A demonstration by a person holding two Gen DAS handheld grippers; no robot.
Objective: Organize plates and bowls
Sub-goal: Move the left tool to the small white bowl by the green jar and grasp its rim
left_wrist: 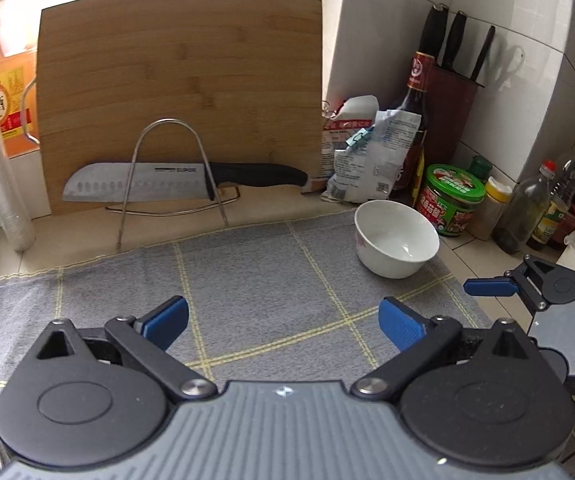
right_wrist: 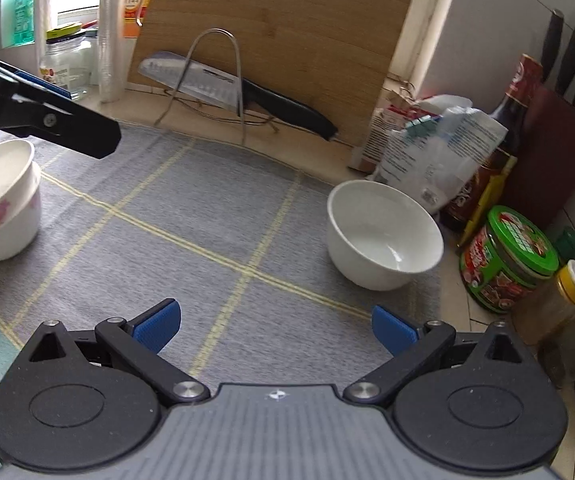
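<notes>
Both tongs are empty now. Your left tongs (left_wrist: 283, 322) stand wide open over the grey checked cloth (left_wrist: 247, 276) with nothing between the blue pads, and your right tongs (right_wrist: 275, 326) are also spread wide, holding nothing.

The single white bowl (right_wrist: 383, 234) sits upright at the far right corner of the cloth, just beside the green-lidded jar (right_wrist: 507, 258) and in front of the paper bags (right_wrist: 427, 148). On the left side of the cloth you have two flowered bowls (right_wrist: 1, 200), one nested in the other. I judge that the step in hand is to bring the single bowl over and put it into that stack.

The right tongs are the nearer ones, so I would use them. Come to the bowl from the cloth side, not from the jars. Place one pad inside the rim and the other outside on the near wall, and close firmly, because the glazed wall looks slippery. Lift straight up before you travel, so the foot does not drag the cloth.

Keep the left tongs away from the stack while you carry; in the right wrist view they hang just above it. Lower the bowl level and centred, and release only when it rests inside.

The knife (left_wrist: 183, 184) on the wire rack (left_wrist: 171, 176) by the cutting board (left_wrist: 179, 92) lies well apart from your path.
</notes>
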